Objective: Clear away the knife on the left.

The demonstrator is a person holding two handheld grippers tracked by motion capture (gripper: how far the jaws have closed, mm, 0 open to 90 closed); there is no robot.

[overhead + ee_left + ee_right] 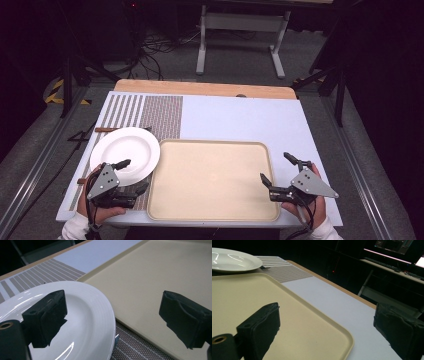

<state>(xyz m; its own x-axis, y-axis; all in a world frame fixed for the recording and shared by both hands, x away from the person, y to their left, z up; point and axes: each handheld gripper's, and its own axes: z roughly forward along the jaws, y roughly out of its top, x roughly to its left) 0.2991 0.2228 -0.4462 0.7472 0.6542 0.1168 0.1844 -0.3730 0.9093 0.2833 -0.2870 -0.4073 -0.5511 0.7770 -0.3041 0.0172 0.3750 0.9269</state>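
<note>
Plate point(125, 154) overhangs the tray's point(212, 215) nine-o'clock rim; my left claw point(134, 175) straddles its edge released, right claw point(276, 168) released too.

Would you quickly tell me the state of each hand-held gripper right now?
Left hand-held gripper: open, holding nothing, jaws straddling the rim of the white plate.
Right hand-held gripper: open, empty, by the beige tray.

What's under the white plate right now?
The white plate sits on the striped placemat. A brown utensil handle sticks out at its far left edge, another handle end near the left gripper. The parts beneath the plate are hidden.
</note>
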